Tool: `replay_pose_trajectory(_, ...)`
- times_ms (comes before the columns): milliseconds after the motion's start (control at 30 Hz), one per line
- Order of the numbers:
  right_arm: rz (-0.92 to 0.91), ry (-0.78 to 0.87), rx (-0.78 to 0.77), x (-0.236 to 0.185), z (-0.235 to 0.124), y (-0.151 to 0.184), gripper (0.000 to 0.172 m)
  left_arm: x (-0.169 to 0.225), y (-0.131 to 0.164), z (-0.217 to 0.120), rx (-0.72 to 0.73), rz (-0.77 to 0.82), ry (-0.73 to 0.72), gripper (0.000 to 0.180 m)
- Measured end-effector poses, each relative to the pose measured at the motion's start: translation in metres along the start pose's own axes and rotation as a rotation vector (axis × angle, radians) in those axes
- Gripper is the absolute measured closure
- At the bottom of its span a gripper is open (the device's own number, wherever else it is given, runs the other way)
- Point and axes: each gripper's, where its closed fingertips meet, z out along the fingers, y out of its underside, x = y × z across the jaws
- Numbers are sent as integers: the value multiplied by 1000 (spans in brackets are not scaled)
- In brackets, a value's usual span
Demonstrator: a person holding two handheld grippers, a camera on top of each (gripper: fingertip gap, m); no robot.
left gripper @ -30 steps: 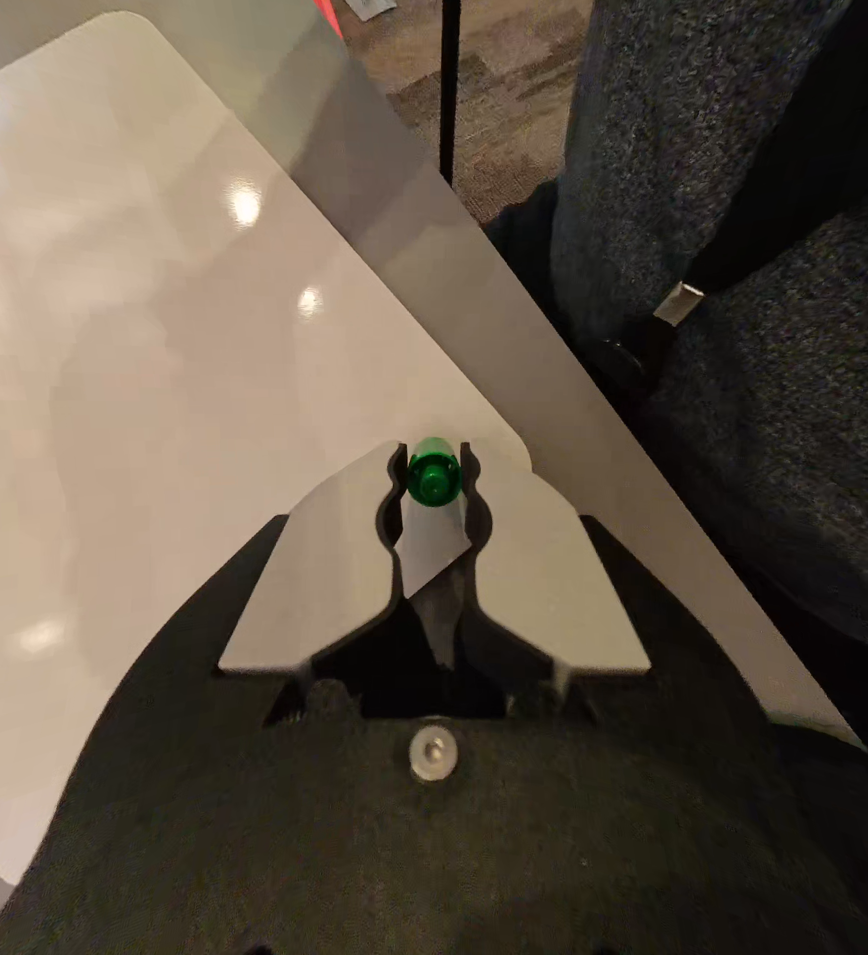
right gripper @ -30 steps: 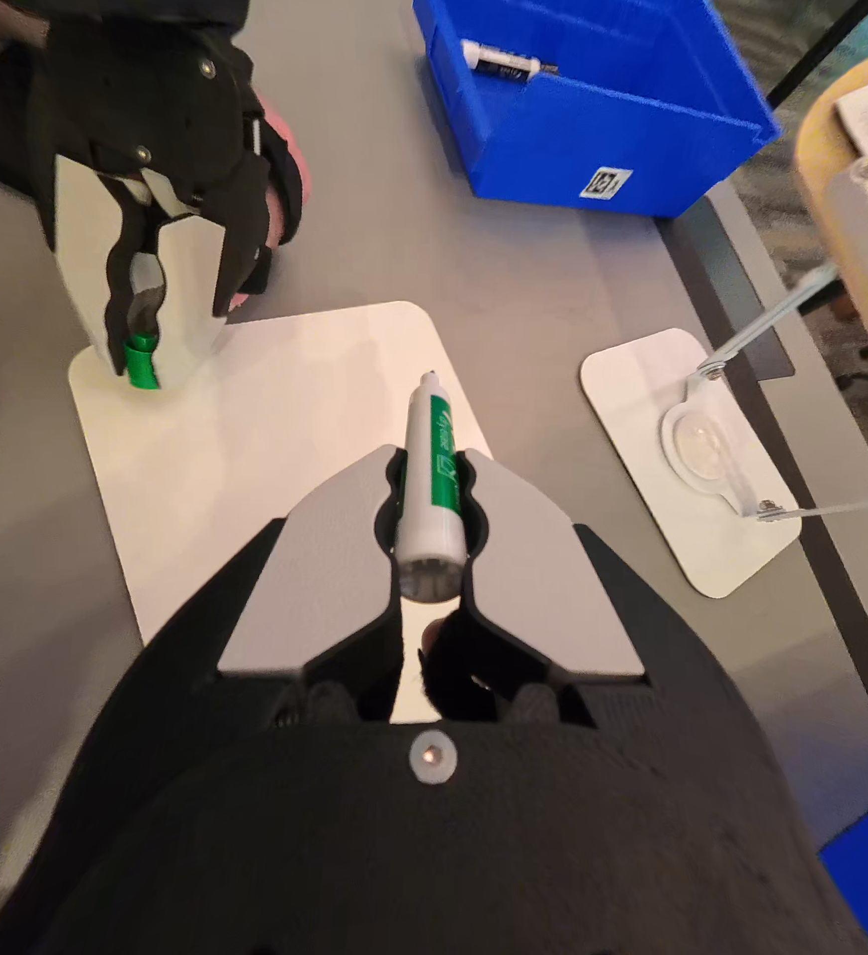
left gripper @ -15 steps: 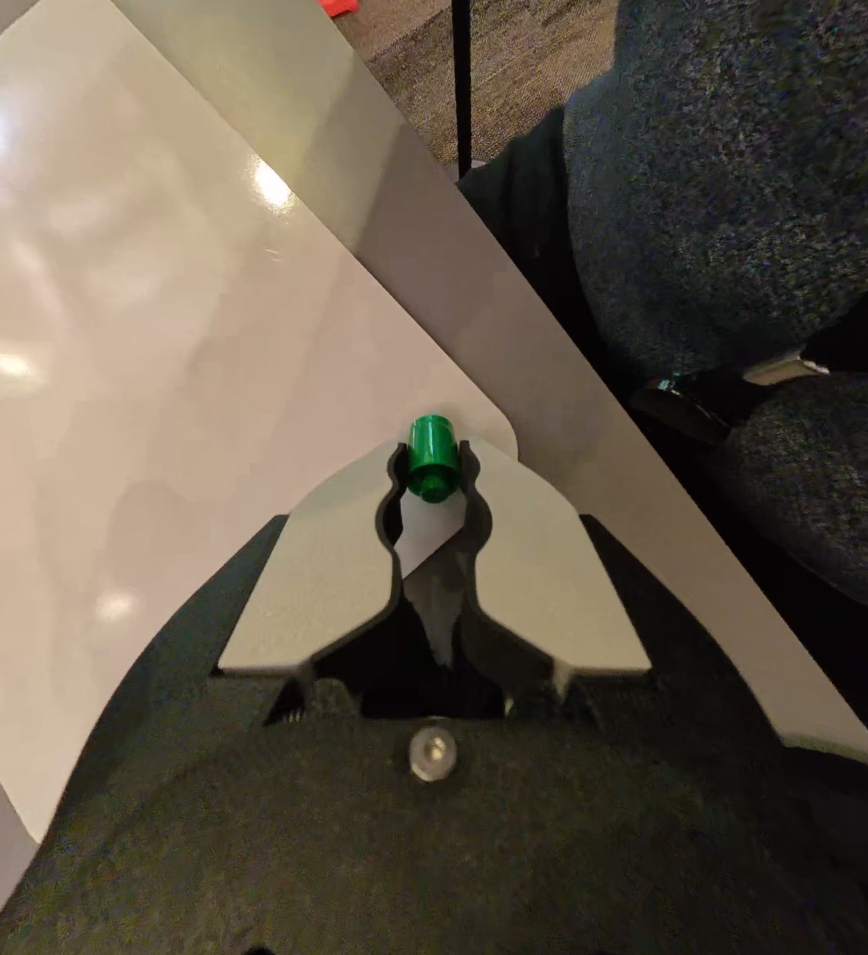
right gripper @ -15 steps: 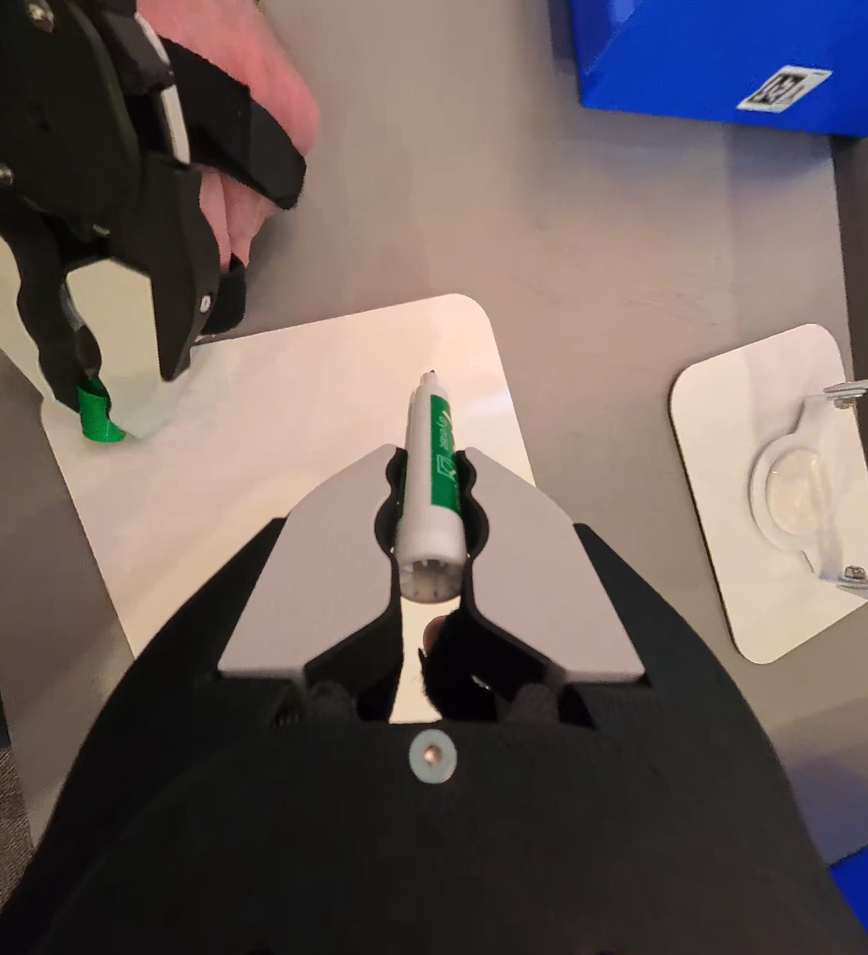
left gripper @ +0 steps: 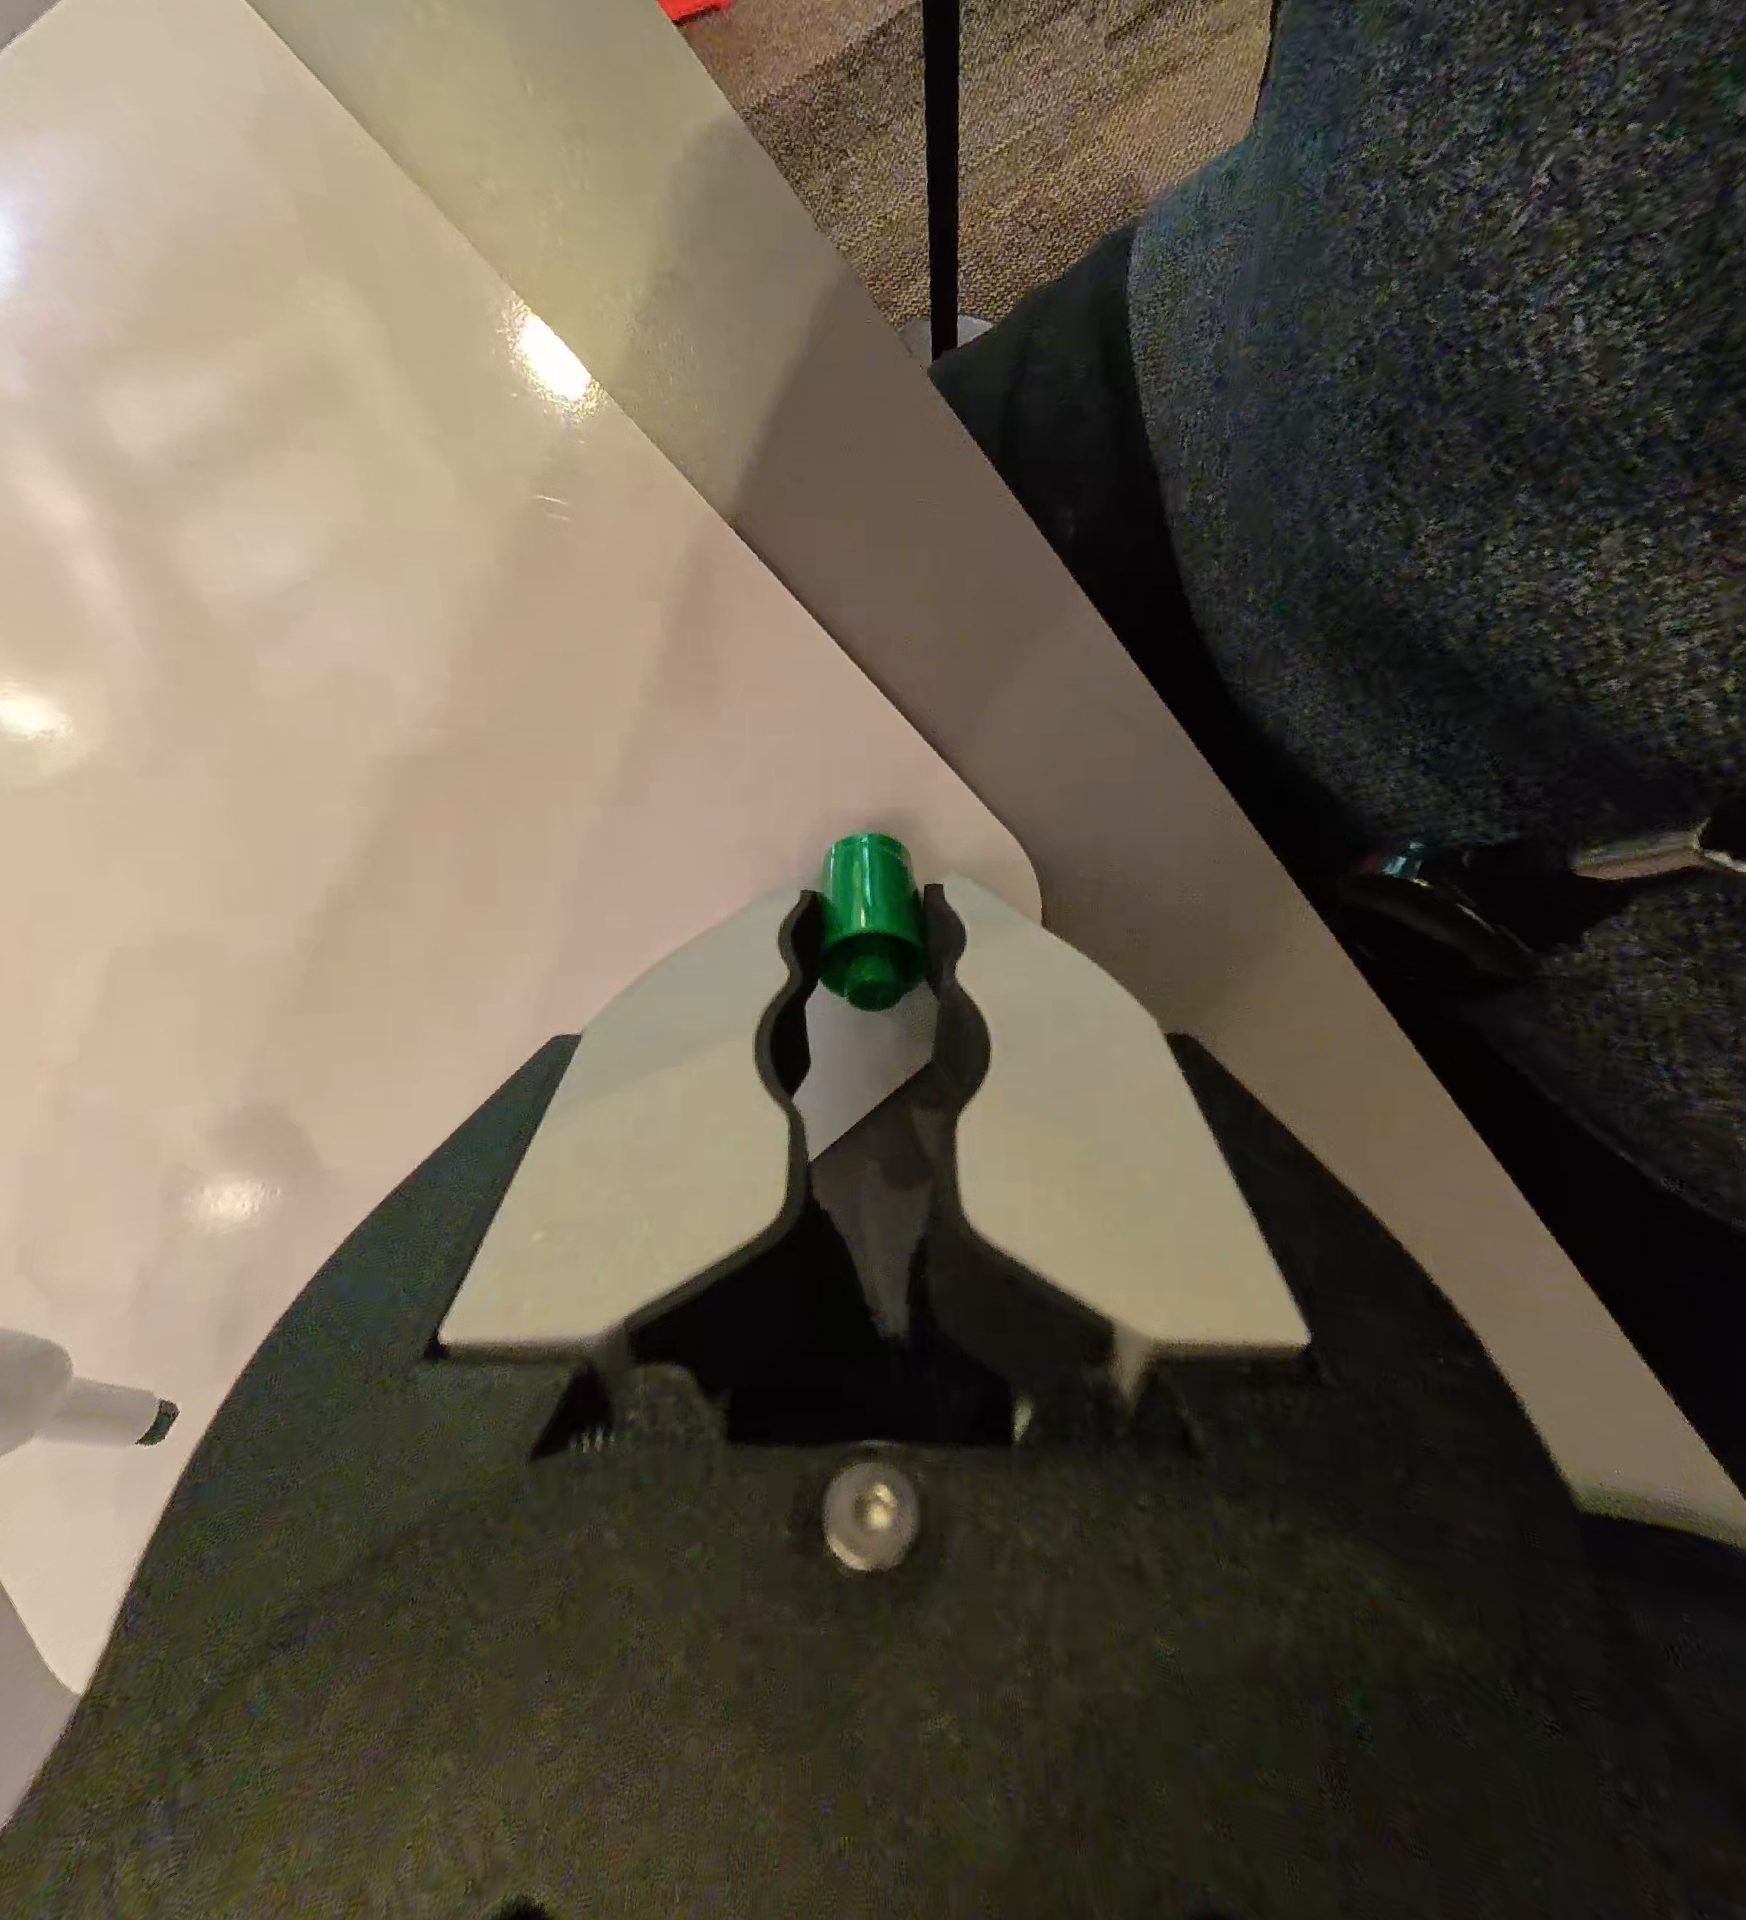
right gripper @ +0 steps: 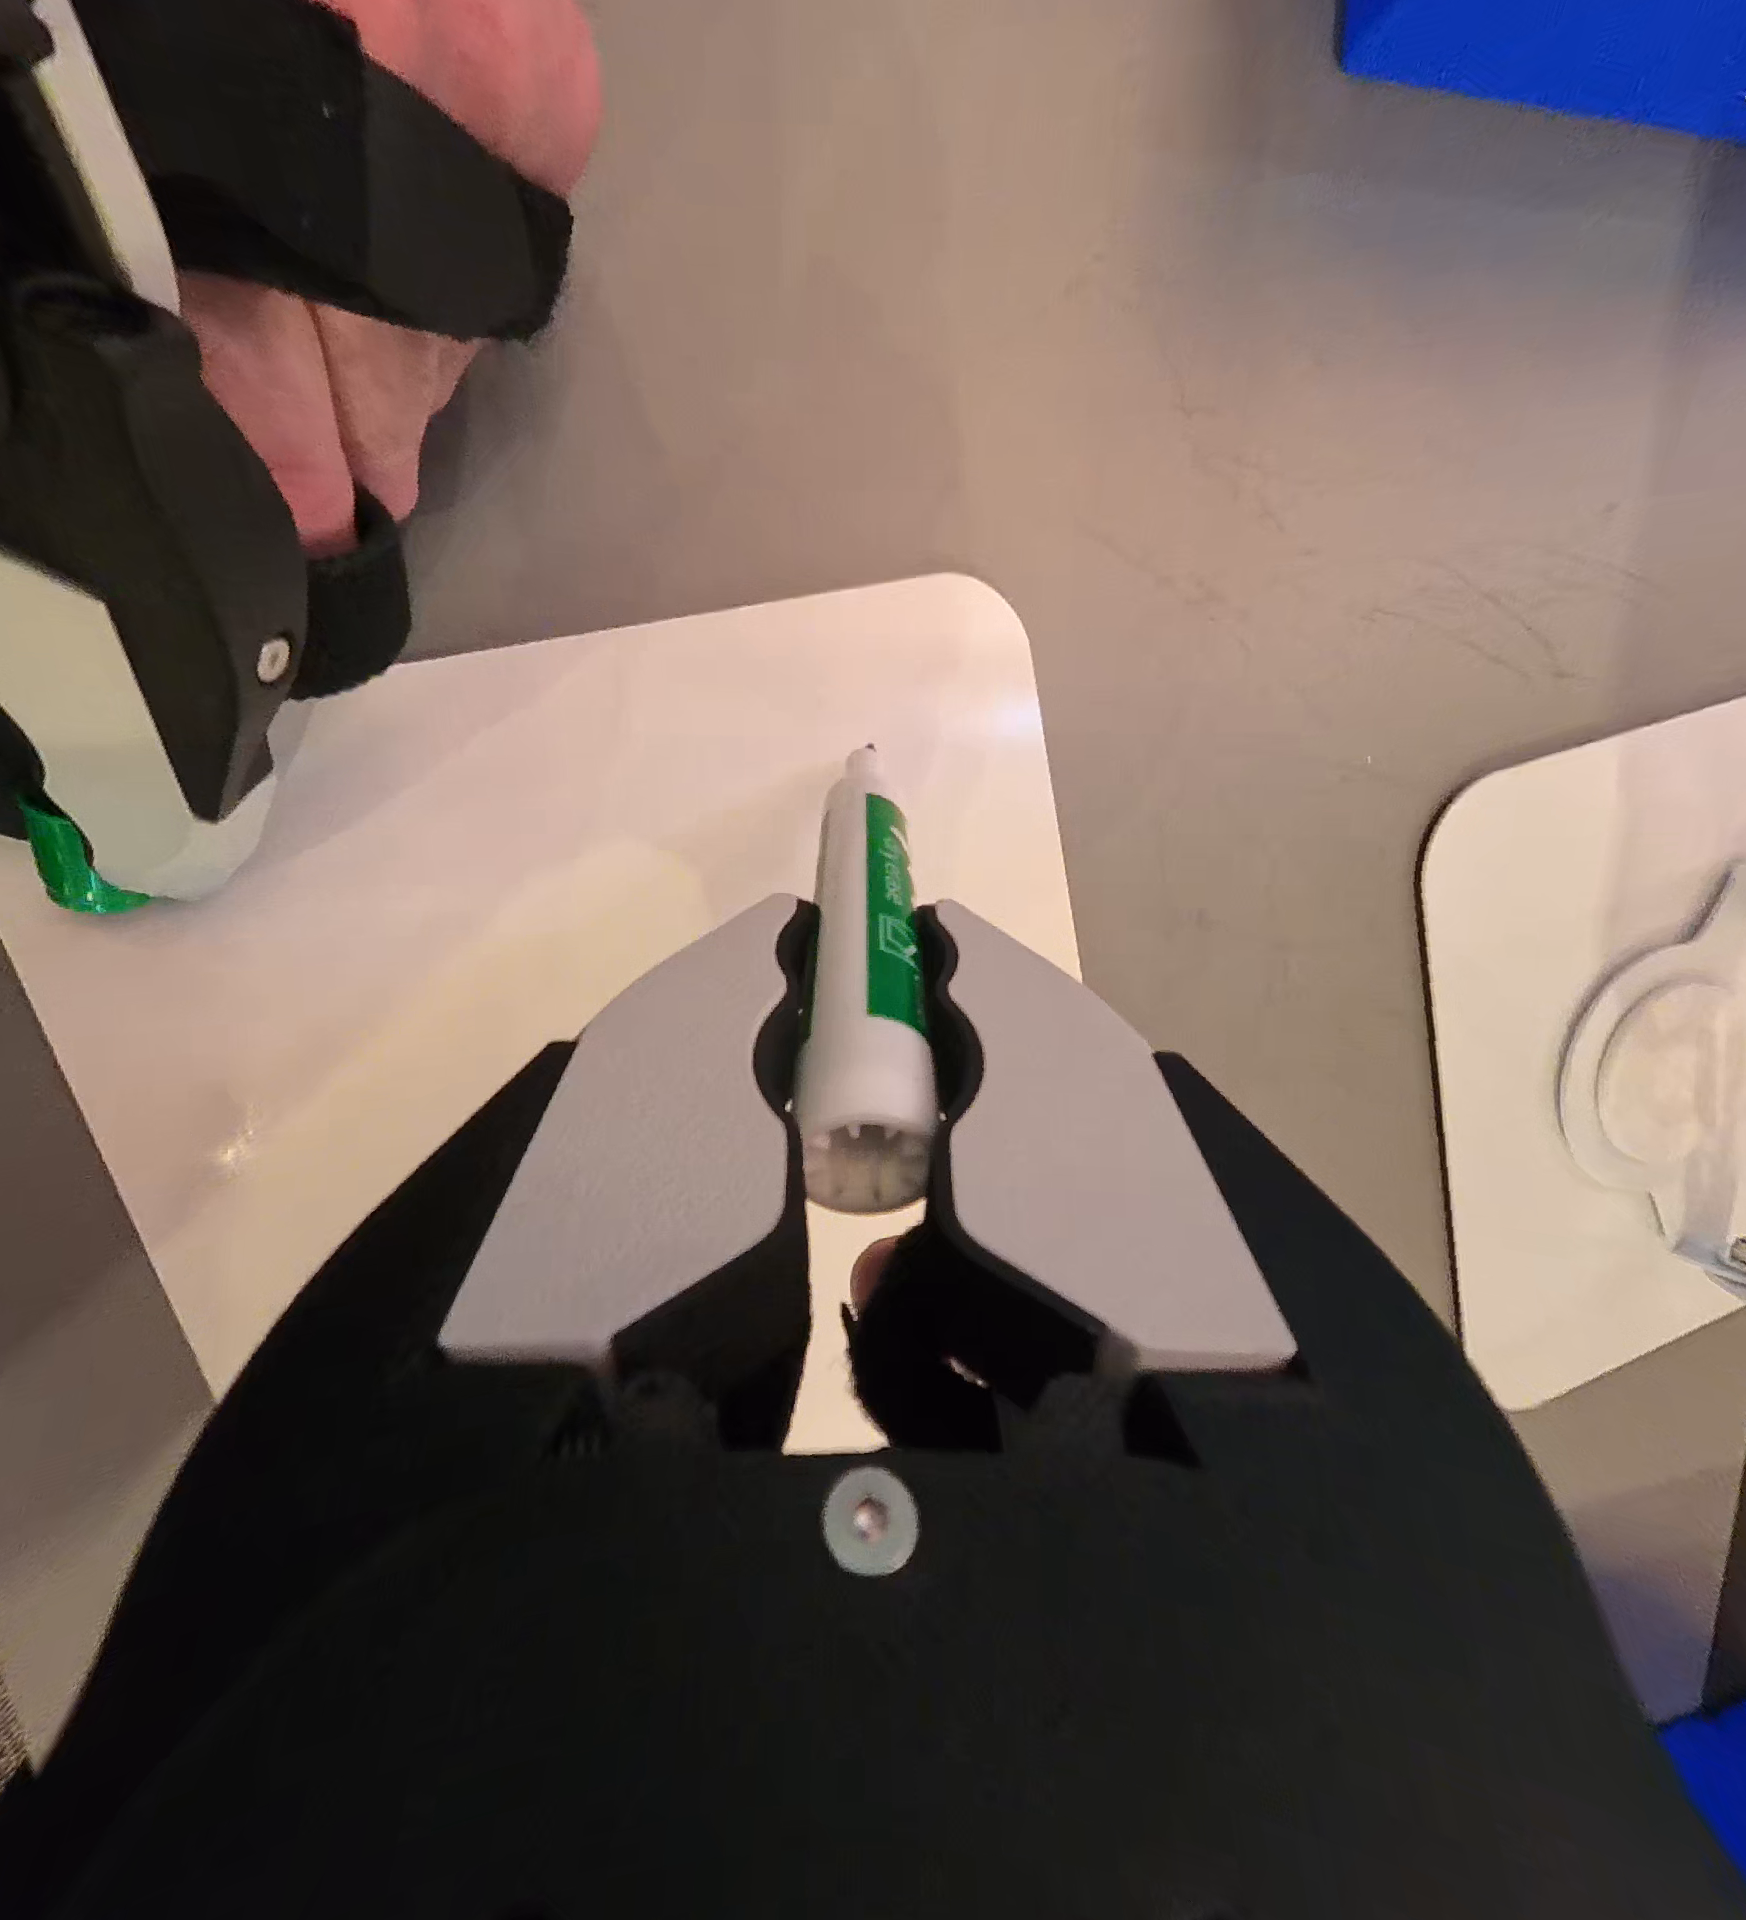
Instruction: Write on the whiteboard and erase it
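Observation:
My right gripper (right gripper: pixel 867 935) is shut on a white marker with a green label (right gripper: pixel 874 956), uncapped, its tip pointing down at the far right part of the white whiteboard (right gripper: pixel 495 883). My left gripper (left gripper: pixel 867 920) is shut on the green marker cap (left gripper: pixel 867 920) and holds it down on the whiteboard's (left gripper: pixel 277 727) near corner. In the right wrist view the left gripper (right gripper: pixel 84 873) sits at the board's far left corner with the cap (right gripper: pixel 69 868) under it. The marker's tip (left gripper: pixel 48 1408) shows at the left edge of the left wrist view.
A grey table (right gripper: pixel 1264 416) carries the board. A second small white board (right gripper: pixel 1534 935) with a clear plastic fixture (right gripper: pixel 1679 1070) lies to the right. A blue bin (right gripper: pixel 1575 62) stands at the far right. A person's dark clothing (left gripper: pixel 1471 416) is beyond the table edge.
My right gripper has moved forward and lower over the whiteboard, bringing the marker tip close to its surface. My left gripper keeps the cap pressed at the board's corner, shifted slightly.

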Motion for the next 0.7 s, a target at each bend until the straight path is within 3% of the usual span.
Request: replay_pose_trajectory(700,-43,-32,-60,2,10,-5,152,-1,0,1,0,-7,-3,161)
